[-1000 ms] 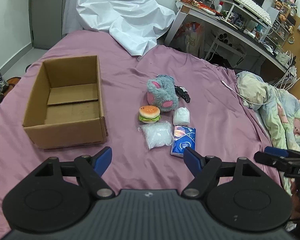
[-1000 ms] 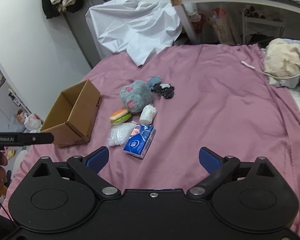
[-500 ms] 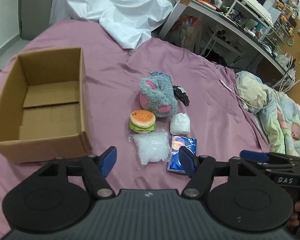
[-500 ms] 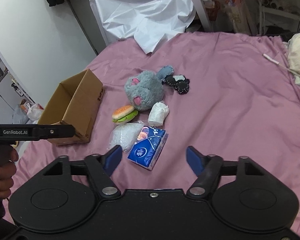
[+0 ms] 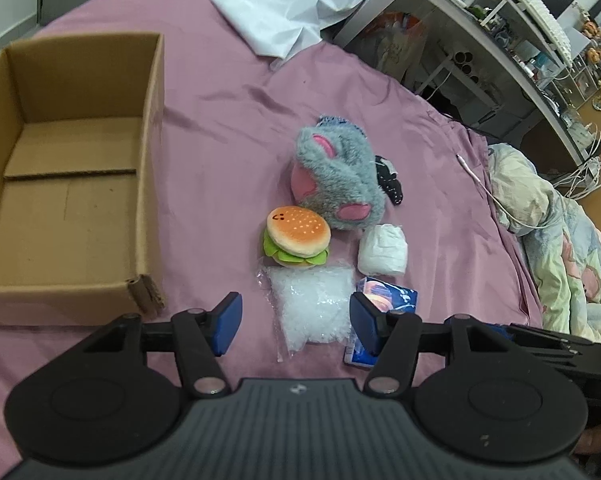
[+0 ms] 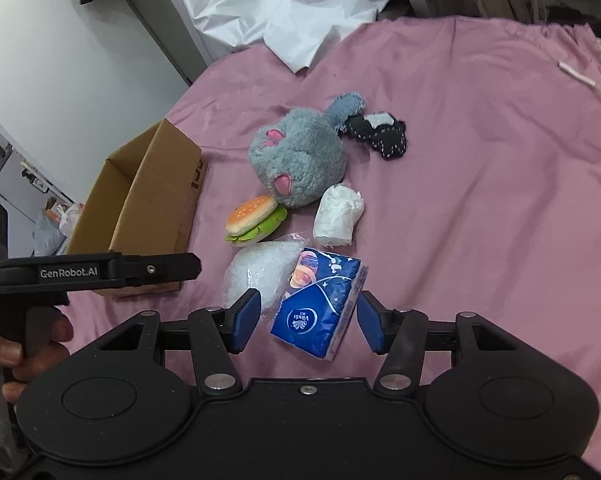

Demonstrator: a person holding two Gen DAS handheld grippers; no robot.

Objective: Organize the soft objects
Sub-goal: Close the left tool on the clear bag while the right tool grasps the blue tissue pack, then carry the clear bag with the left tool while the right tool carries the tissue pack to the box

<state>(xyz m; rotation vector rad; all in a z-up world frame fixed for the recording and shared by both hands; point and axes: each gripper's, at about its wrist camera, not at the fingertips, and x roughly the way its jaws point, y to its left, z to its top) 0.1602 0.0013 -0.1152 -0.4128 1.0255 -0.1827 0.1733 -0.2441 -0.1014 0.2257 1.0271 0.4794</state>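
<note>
On the pink bedsheet lie a grey plush slipper (image 5: 336, 176) (image 6: 300, 160), a burger plush (image 5: 296, 236) (image 6: 254, 216), a white wad (image 5: 382, 250) (image 6: 338, 216), a clear bag of white filling (image 5: 312, 304) (image 6: 260, 272), a blue tissue pack (image 5: 396, 296) (image 6: 320, 308) and a black spotted cloth (image 5: 390, 184) (image 6: 380, 136). An open cardboard box (image 5: 152, 160) (image 6: 148, 208) stands to their left. My left gripper (image 5: 296, 324) is open, jaws on either side of the clear bag. My right gripper (image 6: 308, 324) is open, jaws on either side of the tissue pack.
A white sheet (image 5: 284, 4) (image 6: 284, 8) is piled at the bed's far end. A desk with shelves (image 5: 500, 40) runs along the right. A patterned quilt (image 5: 560, 240) and a white cable (image 5: 476, 172) lie at the bed's right side.
Both grippers have moved forward and down toward the pile. The left now frames the clear bag, the right frames the tissue pack. Both jaws have narrowed a little.
</note>
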